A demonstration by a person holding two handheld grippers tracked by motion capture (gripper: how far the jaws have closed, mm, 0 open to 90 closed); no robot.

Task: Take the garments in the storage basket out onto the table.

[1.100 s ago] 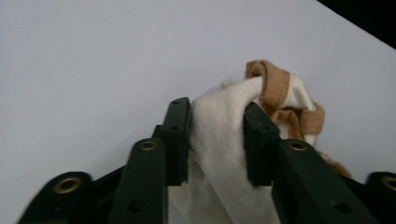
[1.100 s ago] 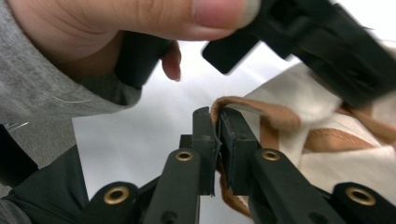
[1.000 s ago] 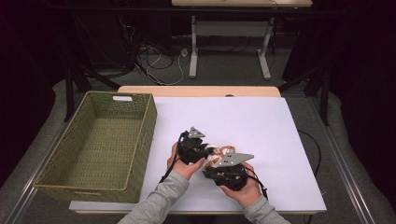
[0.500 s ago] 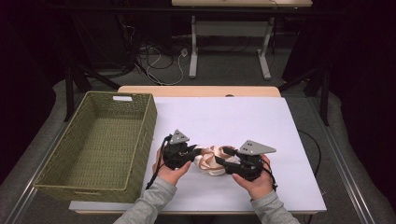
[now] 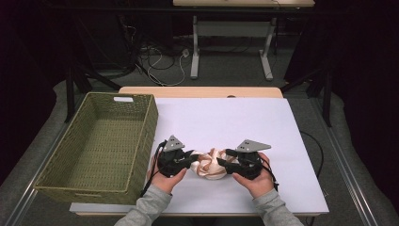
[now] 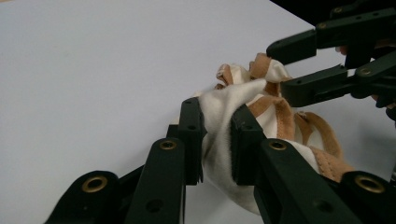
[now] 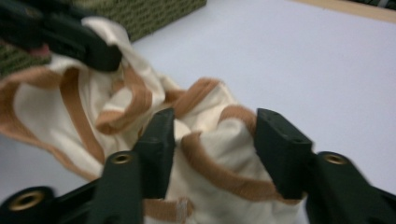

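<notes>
Hand-held grippers meet at lower centre of the desk point(image 5: 263, 117): left point(image 6: 215, 140) clamped on a soft, light cloth point(image 5: 211, 163), right point(image 7: 212, 149) closing loosely around it, best pinched at a thick fold.

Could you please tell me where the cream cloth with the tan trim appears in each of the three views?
High view: the cloth lies bunched on the white table, low centre, between the left gripper and the right gripper.
Left gripper view: right of centre, pinched between that gripper's jaws.
Right gripper view: centre and left, between that gripper's jaws.
Shared landmark: the white table.
</notes>
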